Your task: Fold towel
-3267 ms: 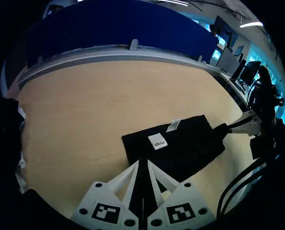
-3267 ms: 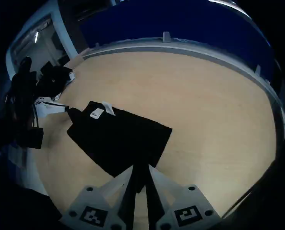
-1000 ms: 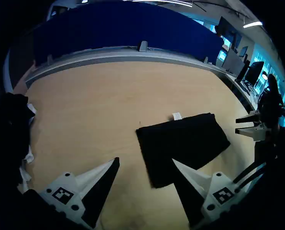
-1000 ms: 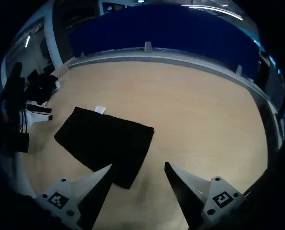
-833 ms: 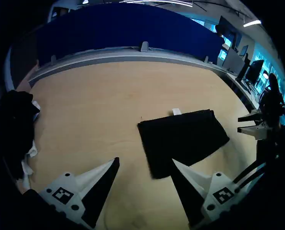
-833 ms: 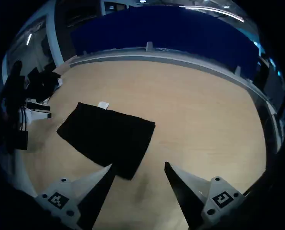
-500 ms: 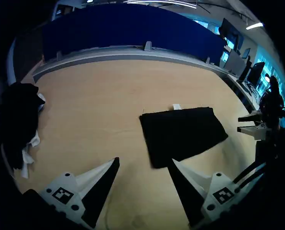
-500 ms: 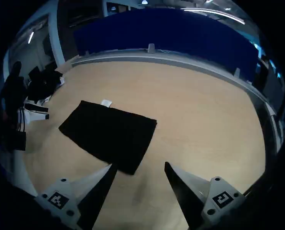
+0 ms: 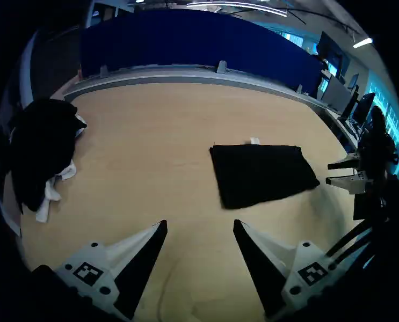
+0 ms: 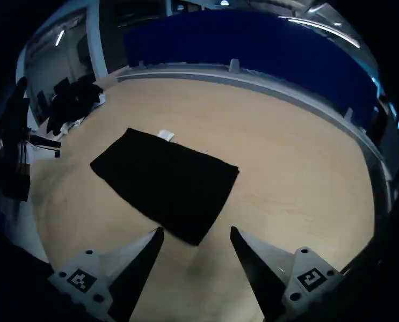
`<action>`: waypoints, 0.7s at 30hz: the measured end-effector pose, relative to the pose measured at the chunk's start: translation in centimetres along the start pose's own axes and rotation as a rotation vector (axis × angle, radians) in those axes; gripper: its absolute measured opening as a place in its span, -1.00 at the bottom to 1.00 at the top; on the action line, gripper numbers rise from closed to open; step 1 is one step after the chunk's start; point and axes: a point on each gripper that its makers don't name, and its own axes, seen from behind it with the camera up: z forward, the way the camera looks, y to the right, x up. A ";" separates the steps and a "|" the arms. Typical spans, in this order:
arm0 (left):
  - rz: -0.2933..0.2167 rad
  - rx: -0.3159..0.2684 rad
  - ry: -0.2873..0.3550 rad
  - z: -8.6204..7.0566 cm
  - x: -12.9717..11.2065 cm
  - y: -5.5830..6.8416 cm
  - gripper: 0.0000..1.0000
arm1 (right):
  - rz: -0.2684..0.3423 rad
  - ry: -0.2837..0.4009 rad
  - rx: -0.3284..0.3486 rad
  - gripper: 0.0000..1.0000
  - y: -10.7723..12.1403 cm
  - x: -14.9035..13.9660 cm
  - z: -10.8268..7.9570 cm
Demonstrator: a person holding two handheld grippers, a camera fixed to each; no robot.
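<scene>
- Towel (image 9: 261, 173) lies flat on the desk (image 9: 140, 134), a folded black rectangle with a white tag (image 9: 254, 141) poking out at its far edge
- My left gripper (image 9: 199, 221) hangs over bare desk just short of the towel, fingers spread wide, holding nothing
- My right gripper (image 10: 197, 228) is spread wide and empty; the towel's near corner shows between its fingers
- A clothes heap (image 9: 38, 139) sits well apart at the desk's left end

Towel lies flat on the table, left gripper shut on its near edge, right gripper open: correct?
No. The left gripper view shows the left gripper open, its fingers spread and short of the towel. The towel does lie flat on the table, and the right gripper is open.
</scene>
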 end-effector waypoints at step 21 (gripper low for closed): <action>-0.085 0.060 -0.029 -3.0 -4.5 -2.1 0.83 | -0.116 -0.106 0.053 0.17 -0.1 -3.7 3.1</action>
